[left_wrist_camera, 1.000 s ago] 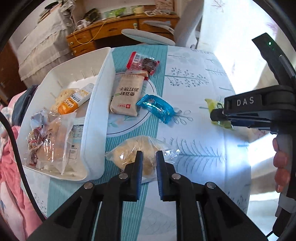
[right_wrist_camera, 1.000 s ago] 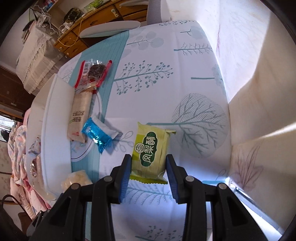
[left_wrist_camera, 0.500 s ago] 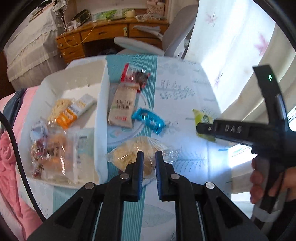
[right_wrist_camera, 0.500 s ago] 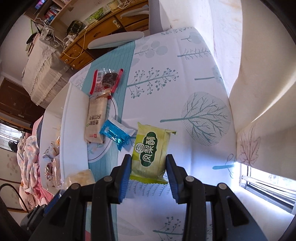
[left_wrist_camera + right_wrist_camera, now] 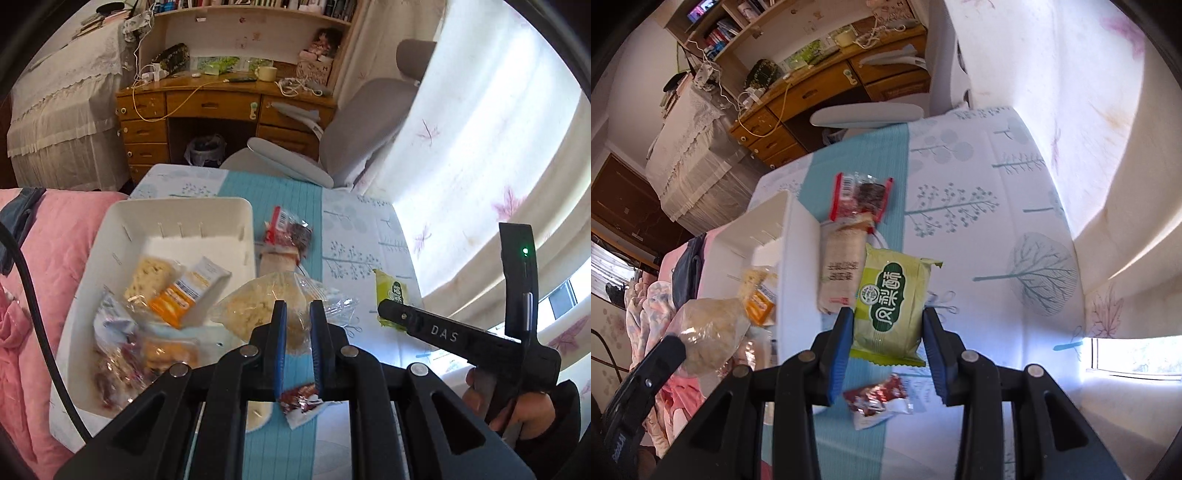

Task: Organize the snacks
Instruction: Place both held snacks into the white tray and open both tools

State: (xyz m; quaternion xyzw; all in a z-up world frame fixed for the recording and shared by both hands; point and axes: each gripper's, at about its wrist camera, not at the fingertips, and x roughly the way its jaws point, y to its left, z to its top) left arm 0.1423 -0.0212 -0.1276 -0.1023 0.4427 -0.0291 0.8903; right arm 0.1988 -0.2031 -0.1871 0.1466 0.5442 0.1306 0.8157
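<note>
My left gripper (image 5: 297, 317) is shut on a clear bag of pale crumbly pastry (image 5: 258, 308), held in the air near the white bin's right wall; it also shows in the right wrist view (image 5: 709, 328). My right gripper (image 5: 888, 325) is shut on a green snack packet (image 5: 892, 295), lifted above the table; it also shows in the left wrist view (image 5: 389, 295). The white bin (image 5: 177, 214) holds several snacks, among them an orange-and-white packet (image 5: 188, 291). A beige packet (image 5: 840, 273), a red-edged packet (image 5: 860, 195) and a small red wrapper (image 5: 875, 400) lie on the table.
The table has a tree-print cloth (image 5: 979, 206) with a teal stripe. A pink blanket (image 5: 33, 295) lies left of the bin. A grey office chair (image 5: 332, 125) and a wooden desk (image 5: 207, 107) stand beyond the table. Curtains (image 5: 480, 147) hang to the right.
Both grippers have risen from the table with their packets. The pastry bag has moved left toward the bin. The green packet has come off the cloth and moved toward the beige packet.
</note>
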